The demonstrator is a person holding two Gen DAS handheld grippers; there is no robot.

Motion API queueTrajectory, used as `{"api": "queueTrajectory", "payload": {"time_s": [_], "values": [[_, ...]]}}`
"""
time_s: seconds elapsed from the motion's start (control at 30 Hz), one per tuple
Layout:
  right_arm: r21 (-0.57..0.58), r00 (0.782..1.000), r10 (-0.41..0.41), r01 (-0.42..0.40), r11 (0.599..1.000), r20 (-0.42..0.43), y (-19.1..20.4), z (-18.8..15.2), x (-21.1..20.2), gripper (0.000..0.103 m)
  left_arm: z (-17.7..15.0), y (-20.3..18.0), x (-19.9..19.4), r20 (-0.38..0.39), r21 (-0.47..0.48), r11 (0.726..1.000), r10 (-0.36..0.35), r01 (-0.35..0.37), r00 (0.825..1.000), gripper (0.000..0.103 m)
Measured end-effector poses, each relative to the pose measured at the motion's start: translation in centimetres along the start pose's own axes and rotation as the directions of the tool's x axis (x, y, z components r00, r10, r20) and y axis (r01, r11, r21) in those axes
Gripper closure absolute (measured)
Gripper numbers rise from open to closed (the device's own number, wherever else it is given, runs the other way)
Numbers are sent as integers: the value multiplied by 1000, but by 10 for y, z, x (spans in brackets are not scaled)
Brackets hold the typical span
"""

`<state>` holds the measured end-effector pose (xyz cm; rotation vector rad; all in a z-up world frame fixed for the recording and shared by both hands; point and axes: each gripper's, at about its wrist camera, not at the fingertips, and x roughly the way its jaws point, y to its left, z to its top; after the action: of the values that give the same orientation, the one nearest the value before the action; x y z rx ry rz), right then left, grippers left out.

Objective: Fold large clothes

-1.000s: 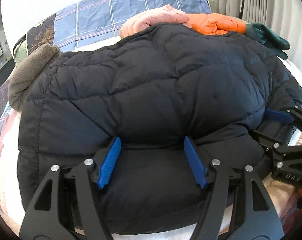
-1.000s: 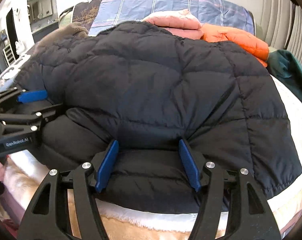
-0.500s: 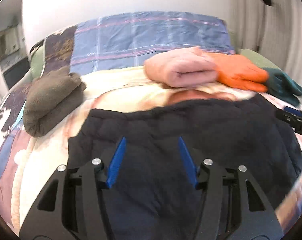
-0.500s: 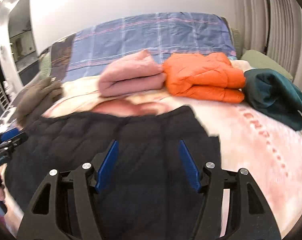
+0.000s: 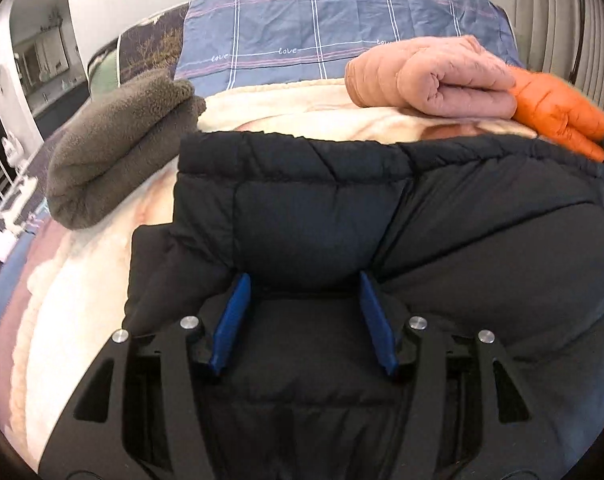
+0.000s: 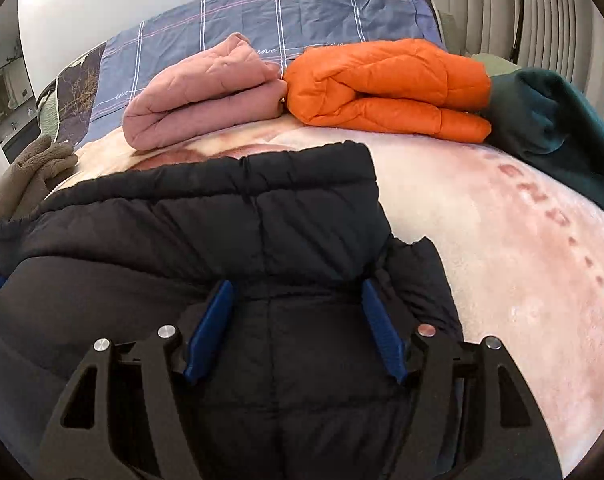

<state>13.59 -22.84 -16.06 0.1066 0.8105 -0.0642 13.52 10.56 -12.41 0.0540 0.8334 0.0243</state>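
**Fold carried over; release and squaring due**

Step in hand: the lengthwise fold of the black puffer jacket (image 5: 313, 208) appears to be laid down. The left gripper (image 5: 302, 280) is clamped on a thick roll of the jacket's near edge, its jaws having just been closing, with padding filling the gap between the pads. The right gripper (image 6: 297, 286) holds the same edge further along. Its jaws have just been opening, yet the fabric bunches against both pads.

Next move, as judged: let go on both sides without dragging the top layer back, then press the bulk flat and take the next fold.

Condition of the garment: it lies doubled on the cream blanket (image 6: 481, 240), in front of both grippers. The elastic hem runs across the far side and looks fairly even. A lower layer sticks out at the side edges, so the stack is not square. The quilting is puffed and likely to spring open. The folded pink jacket (image 6: 198, 100) and orange jacket (image 6: 385, 92) sit beyond it, well apart.
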Motion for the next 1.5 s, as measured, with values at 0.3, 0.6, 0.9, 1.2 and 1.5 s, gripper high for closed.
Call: {"api": "queueTrajectory", "payload": {"time_s": [0.3,0.6,0.9,1.2,1.5], "values": [[-122,979,188,-177,977,85,76,28,-65,35,4,93,-68,112,-182,979,-68,88,991,28],[-139,977,203,-211,968,-70,145,38,-3,35,-36,135,-21,-6,-324,887,-348,328,937,28],[-131,981,183,-190,973,-64,154,20,33,25,-47,137,4,14,-317,822,-494,472,869,24],[-145,982,175,-183,972,-65,155,17,36,24,-43,136,2,25,-299,782,-566,546,824,47],[-142,982,181,-187,972,-48,154,16,35,24,-26,130,0,22,-288,751,-615,594,788,81]]}}
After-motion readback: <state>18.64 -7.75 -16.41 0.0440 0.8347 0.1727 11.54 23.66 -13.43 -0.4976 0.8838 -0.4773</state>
